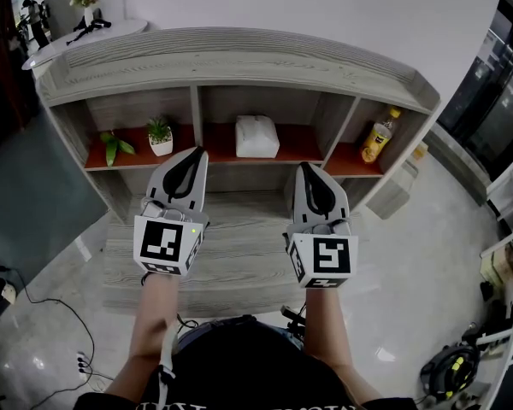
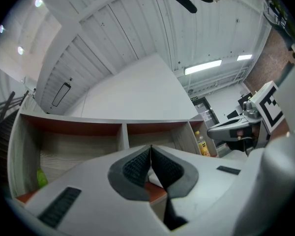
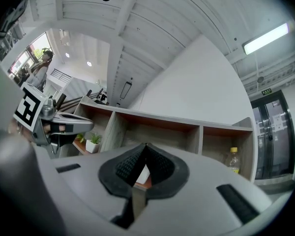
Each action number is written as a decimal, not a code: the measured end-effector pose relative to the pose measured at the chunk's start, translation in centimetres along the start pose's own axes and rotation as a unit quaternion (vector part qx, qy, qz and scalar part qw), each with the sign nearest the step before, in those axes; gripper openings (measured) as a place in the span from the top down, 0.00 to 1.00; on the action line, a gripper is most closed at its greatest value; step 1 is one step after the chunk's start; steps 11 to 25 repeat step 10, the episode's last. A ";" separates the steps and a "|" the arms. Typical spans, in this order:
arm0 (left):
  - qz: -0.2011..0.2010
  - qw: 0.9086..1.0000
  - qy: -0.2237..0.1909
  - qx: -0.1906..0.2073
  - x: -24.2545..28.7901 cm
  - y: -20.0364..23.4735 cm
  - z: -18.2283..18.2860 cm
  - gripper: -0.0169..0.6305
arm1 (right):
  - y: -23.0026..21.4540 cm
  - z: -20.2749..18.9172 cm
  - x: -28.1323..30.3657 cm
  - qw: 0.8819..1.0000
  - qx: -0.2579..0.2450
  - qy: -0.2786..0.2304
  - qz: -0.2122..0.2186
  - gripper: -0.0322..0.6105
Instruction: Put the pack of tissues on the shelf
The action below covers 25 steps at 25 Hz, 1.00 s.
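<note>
Ahead of both grippers stands the long grey wood-grain shelf unit [image 1: 239, 58], its three compartments floored in orange-red. I hold the left gripper [image 1: 192, 154] and the right gripper [image 1: 308, 167] short of it, jaws pressed together on nothing, which I judge suits a finished placement. The soft white pack of tissues [image 1: 256, 136] lies in the middle compartment, beyond and between the tips. Past the right gripper stands a yellow plastic bottle [image 1: 377, 137]; past the left, a small white-potted green plant [image 1: 160, 137] and loose green leaves [image 1: 113, 146].
</note>
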<state>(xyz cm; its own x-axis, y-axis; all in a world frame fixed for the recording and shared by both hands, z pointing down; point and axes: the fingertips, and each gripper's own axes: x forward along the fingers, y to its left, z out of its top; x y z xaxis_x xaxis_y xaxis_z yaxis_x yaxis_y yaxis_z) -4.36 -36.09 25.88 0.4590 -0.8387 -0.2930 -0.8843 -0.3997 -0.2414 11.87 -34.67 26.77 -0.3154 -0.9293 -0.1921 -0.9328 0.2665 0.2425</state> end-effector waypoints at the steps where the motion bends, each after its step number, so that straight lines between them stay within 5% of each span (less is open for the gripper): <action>1: 0.001 1.000 0.000 0.000 -0.1 0.0 0.1 0.95 | 0.0 0.0 -0.1 1.000 0.000 0.000 0.000 0.93; 25: 0.005 1.000 -0.003 0.003 -0.8 -0.1 0.5 0.95 | 0.3 0.2 -0.6 1.000 0.000 0.002 0.004 0.93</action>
